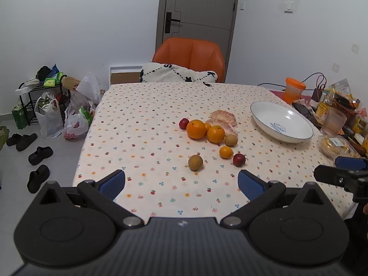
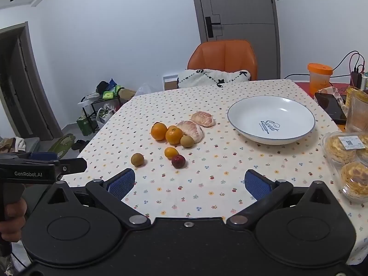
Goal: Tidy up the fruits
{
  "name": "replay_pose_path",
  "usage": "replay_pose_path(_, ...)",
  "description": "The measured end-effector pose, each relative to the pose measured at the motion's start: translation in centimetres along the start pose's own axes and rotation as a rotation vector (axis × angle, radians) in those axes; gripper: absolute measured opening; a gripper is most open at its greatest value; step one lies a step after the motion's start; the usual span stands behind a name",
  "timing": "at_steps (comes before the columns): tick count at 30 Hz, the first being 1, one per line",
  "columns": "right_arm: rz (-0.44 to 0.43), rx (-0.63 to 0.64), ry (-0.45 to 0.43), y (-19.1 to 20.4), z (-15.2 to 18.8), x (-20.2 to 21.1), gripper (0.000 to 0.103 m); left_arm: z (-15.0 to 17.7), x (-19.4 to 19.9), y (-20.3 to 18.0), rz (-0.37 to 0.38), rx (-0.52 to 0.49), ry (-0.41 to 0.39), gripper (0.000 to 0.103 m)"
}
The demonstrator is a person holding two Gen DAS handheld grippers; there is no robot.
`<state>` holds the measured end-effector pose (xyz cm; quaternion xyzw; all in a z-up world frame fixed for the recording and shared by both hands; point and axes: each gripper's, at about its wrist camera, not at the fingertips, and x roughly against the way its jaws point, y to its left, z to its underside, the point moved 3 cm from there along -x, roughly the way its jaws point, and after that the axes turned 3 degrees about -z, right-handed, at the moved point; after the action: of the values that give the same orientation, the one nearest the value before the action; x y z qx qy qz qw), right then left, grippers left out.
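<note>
The table wears a flower-dotted cloth, and the landmark on it is the white plate, an oval-looking dish that sits empty at the right. Left of the plate lie two peeled pomelo segments; the one nearer the plate has its long axis running roughly left to right, while the other leans diagonally, pointing down toward the near edge. Further left of the plate, touching that segment, two big oranges huddle side by side with a small mandarin tucked between them. A brown round fruit touches the cluster on the plate side. Nearer the camera, a second mandarin and a dark red fruit sit just beside each other. A second brown fruit stands alone, farthest from the plate. Another red fruit peeks behind the oranges. The left gripper hovers wide apart, holding nothing; the right gripper is likewise spread and empty.
</note>
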<state>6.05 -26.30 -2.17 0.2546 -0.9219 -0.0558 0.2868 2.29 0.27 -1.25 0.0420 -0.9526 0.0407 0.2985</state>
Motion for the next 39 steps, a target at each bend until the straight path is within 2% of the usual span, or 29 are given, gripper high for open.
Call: replay_pose_path(39,0.001,0.007,0.0,-0.1,-0.16,0.26,0.103,-0.03,-0.06,0.34,-0.003,-0.005,0.0,0.103)
